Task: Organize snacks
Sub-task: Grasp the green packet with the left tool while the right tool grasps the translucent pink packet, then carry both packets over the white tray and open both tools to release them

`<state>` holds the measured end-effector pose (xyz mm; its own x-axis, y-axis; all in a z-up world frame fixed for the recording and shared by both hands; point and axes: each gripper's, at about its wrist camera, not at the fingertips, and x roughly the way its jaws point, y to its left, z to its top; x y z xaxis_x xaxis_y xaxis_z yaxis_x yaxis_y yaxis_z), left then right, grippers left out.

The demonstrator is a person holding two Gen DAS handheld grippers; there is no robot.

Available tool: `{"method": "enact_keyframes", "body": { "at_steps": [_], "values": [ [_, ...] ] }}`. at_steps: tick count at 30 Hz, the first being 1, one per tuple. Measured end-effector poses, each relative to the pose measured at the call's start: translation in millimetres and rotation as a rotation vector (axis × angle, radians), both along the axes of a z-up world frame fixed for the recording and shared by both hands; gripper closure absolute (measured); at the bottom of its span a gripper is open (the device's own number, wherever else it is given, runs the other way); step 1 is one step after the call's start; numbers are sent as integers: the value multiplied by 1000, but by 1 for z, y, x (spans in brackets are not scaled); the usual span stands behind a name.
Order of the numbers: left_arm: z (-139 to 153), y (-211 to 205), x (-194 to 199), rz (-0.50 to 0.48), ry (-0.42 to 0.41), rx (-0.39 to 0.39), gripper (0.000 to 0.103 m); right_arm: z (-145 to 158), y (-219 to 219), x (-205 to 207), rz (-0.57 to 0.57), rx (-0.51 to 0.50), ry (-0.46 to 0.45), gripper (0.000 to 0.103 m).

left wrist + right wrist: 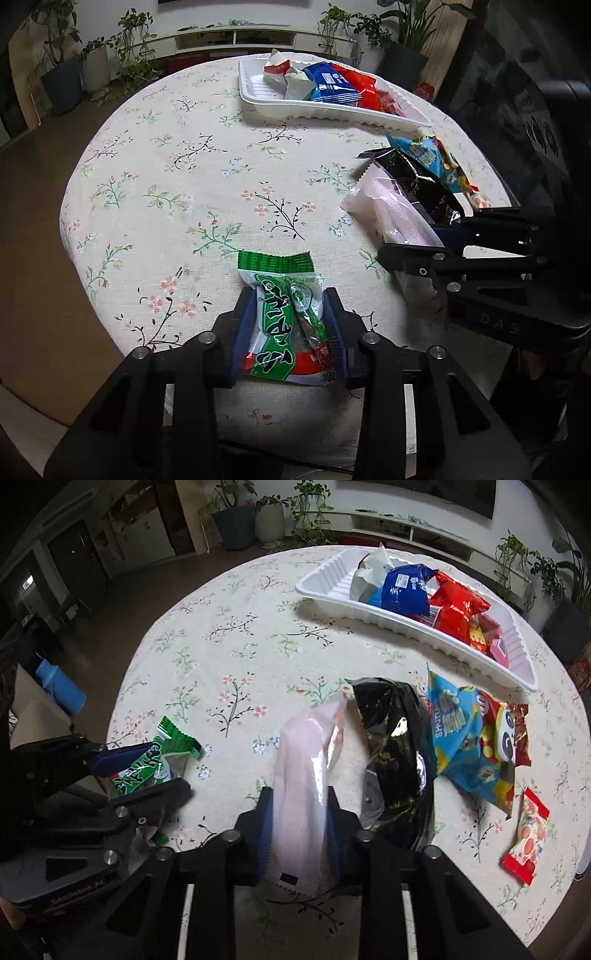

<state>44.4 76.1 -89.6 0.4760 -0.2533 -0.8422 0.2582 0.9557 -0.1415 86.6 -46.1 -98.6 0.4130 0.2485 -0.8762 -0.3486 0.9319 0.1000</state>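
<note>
My left gripper (289,297) is shut on a green and white snack packet (284,314), its blue pads pressing both sides just above the floral tablecloth. My right gripper (298,795) is shut on a pale pink translucent packet (303,768). That same pink packet (388,210) shows at the right of the left wrist view, held by the right gripper (424,240). The left gripper (147,771) with the green packet (144,766) shows at the left of the right wrist view. A white tray (258,99) at the far side holds several snack packets.
Beside the pink packet lie a black foil packet (391,746), a light blue bag (461,731) and a small red and white packet (528,834). The white tray (332,579) sits near the round table's far edge. Potted plants and a low shelf stand beyond.
</note>
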Motion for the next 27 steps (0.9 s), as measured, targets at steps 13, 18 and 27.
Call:
{"method": "enact_keyframes", "body": {
  "at_steps": [13, 18, 27],
  "values": [
    [7, 6, -4, -13, -2, -79, 72, 19, -23, -10, -38, 190, -20, 82],
    [15, 17, -1, 4, 10, -186, 72, 34, -44, -12, -59, 325, -23, 82],
    [56, 26, 42, 5, -31, -334, 72, 64, -121, 15, -204, 486, -48, 82]
  ]
}}
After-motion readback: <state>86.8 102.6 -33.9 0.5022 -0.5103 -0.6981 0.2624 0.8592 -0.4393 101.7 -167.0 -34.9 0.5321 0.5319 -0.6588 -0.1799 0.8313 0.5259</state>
